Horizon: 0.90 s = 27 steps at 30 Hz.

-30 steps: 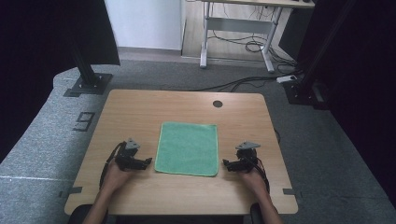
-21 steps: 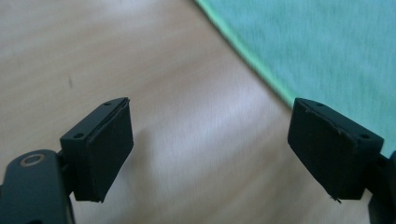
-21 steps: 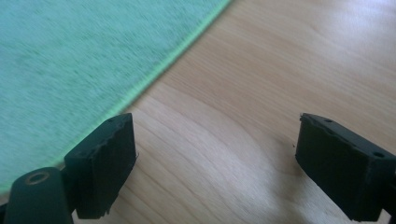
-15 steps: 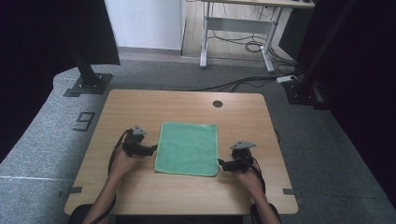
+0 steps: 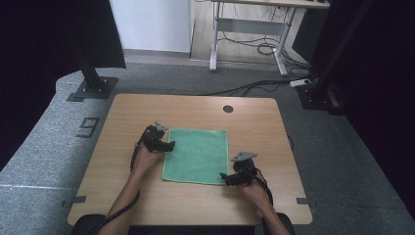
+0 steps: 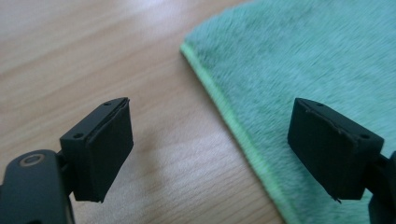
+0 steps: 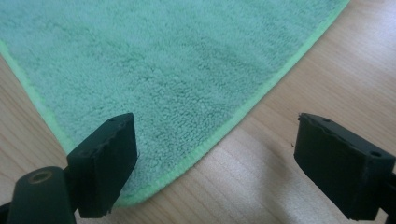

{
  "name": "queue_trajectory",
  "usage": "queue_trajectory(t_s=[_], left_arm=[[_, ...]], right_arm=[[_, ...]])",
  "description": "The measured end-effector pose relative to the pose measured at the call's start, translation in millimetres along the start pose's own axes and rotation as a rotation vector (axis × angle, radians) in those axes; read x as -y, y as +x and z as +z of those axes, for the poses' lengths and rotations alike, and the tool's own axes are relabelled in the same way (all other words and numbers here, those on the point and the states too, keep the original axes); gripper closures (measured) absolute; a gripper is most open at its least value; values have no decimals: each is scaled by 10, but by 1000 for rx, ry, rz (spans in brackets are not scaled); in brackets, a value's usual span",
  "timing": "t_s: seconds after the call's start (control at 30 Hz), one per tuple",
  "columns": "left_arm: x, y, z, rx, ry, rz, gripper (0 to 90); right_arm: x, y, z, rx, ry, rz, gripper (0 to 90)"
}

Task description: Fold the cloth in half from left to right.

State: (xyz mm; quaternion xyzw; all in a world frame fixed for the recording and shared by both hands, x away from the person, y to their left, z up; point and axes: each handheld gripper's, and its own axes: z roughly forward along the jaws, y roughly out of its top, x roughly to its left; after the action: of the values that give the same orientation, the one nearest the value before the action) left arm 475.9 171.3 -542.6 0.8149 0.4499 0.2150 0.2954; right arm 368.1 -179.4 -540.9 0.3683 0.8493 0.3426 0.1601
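A green cloth (image 5: pixel 197 154) lies flat in the middle of the wooden table (image 5: pixel 195 112). My left gripper (image 5: pixel 169 146) is at the cloth's left edge near the far left corner, open. In the left gripper view the cloth's hem (image 6: pixel 224 112) runs between the two black pads (image 6: pixel 109 144), and the gripper (image 6: pixel 210 154) straddles it. My right gripper (image 5: pixel 224 178) is at the cloth's near right corner, also open. The right gripper view has that corner of the cloth (image 7: pixel 154 84) lying between the jaws, with the gripper (image 7: pixel 215 163) just above it.
A round cable hole (image 5: pixel 228 108) sits in the table near the far edge. Grey carpet (image 5: pixel 342 161) surrounds the table. Black stand bases (image 5: pixel 90 88) stand at the far left and far right, and a desk frame with cables (image 5: pixel 254 44) is behind.
My left gripper has moved forward and right to the cloth's far left edge. My right gripper has shifted slightly left and nearer, to the cloth's near right corner.
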Motion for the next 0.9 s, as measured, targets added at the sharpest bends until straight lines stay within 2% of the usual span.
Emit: queue_trajectory(t_s=[0.1,0.27,0.4,0.9], left_arm=[[34,9,-13,3,-8,-18,137],[77,-23,-94,-16,12,18,137],[154,-47,-186,-18,27,17,138],[524,-176,-549,18,42,21,139]], right_arm=[[11,6,29,8,28,-23,135],[21,-8,38,3,34,-25,137],[18,-14,30,18,36,-35,137],[23,-77,13,58,34,-43,143]])
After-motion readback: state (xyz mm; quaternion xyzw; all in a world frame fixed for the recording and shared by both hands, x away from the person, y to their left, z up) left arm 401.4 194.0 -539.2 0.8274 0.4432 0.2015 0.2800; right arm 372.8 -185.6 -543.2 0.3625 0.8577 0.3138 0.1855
